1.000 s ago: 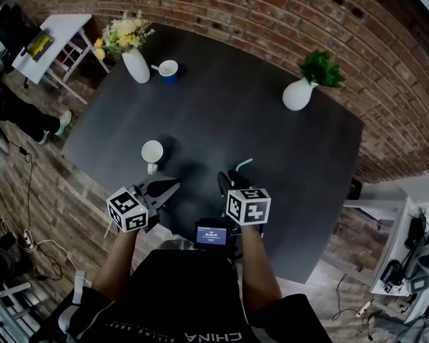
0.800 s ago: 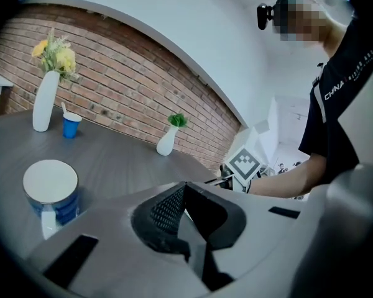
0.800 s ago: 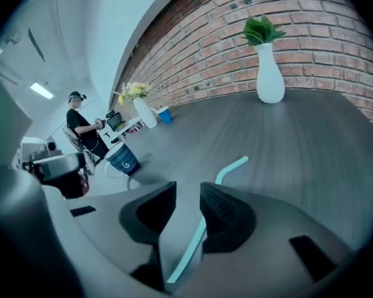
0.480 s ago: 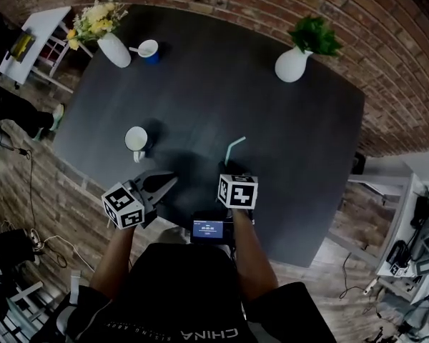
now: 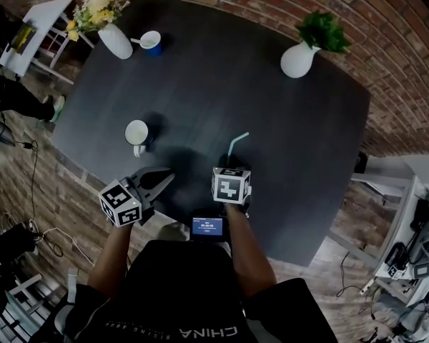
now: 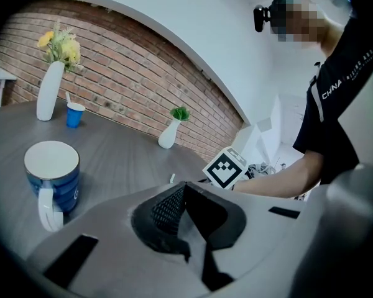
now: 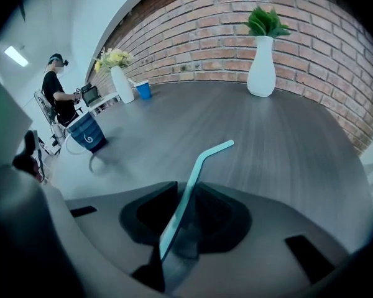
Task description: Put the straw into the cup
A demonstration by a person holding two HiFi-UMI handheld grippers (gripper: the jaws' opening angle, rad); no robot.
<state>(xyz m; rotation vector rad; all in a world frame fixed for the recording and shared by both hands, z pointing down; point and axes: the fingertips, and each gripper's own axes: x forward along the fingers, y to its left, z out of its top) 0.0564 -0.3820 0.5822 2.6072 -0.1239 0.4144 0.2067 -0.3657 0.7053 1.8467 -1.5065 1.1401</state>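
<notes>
A teal bendy straw (image 5: 236, 146) sticks out from my right gripper (image 5: 231, 166), which is shut on its lower part above the near side of the dark table (image 5: 222, 84). In the right gripper view the straw (image 7: 196, 176) rises from between the jaws, its bent tip pointing right. The cup, a blue mug (image 5: 136, 133) with a white inside and a white handle, stands left of the straw, seen as the mug (image 6: 51, 172) and the mug (image 7: 87, 132). My left gripper (image 5: 166, 173) is shut on nothing, just below and right of the mug.
At the table's far left stand a white vase with yellow flowers (image 5: 114, 40) and a small blue cup (image 5: 150, 41). A white vase with a green plant (image 5: 299, 59) is at the far right. A person (image 7: 56, 98) sits beyond the table's left edge.
My right gripper has moved a little left and forward with the straw, which now points further over the table. The left gripper has hardly moved.
</notes>
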